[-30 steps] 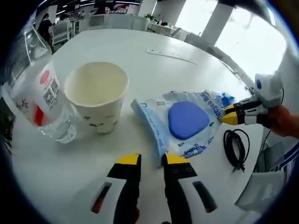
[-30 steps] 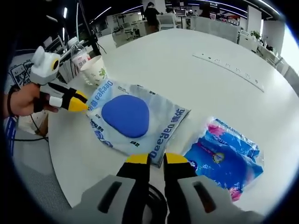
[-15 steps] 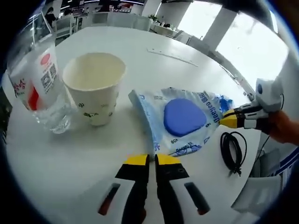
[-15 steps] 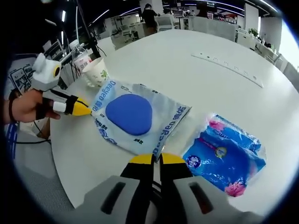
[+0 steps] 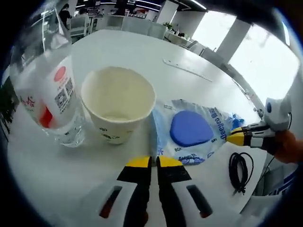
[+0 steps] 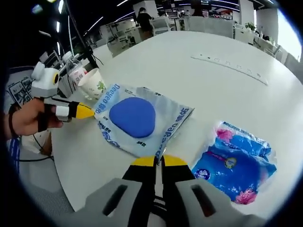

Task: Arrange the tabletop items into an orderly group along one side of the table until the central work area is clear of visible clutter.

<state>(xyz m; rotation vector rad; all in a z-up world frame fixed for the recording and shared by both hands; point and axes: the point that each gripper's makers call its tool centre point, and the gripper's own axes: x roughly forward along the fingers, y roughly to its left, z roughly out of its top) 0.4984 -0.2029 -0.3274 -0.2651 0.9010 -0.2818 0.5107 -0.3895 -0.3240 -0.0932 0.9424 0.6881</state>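
Both the left gripper [image 5: 151, 162] and the right gripper [image 6: 158, 161] are pointing forward with jaws pressed together, each being held in a hand [image 6: 24, 119].

We see bright window glare at the upper right, soft shadows, and fisheye-bent, slightly blurred edges.
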